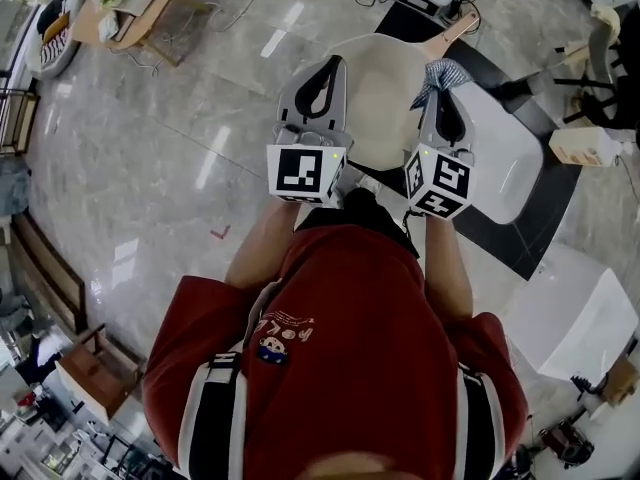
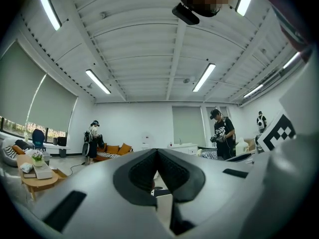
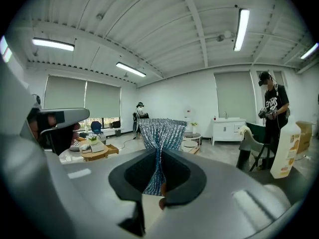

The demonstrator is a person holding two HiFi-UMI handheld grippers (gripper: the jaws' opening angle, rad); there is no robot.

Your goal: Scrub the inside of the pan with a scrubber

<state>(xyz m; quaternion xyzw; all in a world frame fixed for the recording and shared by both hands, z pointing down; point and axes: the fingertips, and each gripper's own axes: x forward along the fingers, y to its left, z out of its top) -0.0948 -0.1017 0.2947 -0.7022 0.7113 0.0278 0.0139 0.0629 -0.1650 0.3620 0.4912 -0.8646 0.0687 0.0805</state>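
Room: a glossy grey stone floor (image 1: 150, 158) lies under a white ribbed ceiling (image 2: 149, 44) with long strip lights. Roller blinds (image 3: 82, 101) cover the windows.
Surface: a low white surface (image 1: 505, 163) with rounded corners stands on a black mat (image 1: 500, 238), in front of the person in a red shirt (image 1: 340, 348).
Pan: the pan (image 1: 385, 103), cream inside, sits at the near left part of the surface. Its wooden handle (image 1: 455, 33) points away and to the right.
Left hand-held gripper (image 1: 335, 66): it hangs over the pan's left rim. Its own view (image 2: 157, 151) shows the jaws pressed together with nothing between them.
Right hand-held gripper (image 1: 443, 93): it is over the pan's right rim, clamped on the scrubber (image 1: 440, 74).
Head view only: the pan, the surface and the mat.
Right gripper view only: the scrubber (image 3: 160, 133) seen close, a glittering blue-silver mesh fanning out above the pinched jaws (image 3: 158, 152).
Gripper views only: both look level across the room, where people stand along the far wall. One in black (image 2: 223, 133) shows in each, along with a round wooden table (image 2: 35, 176) and a pale bottle (image 3: 286, 151).
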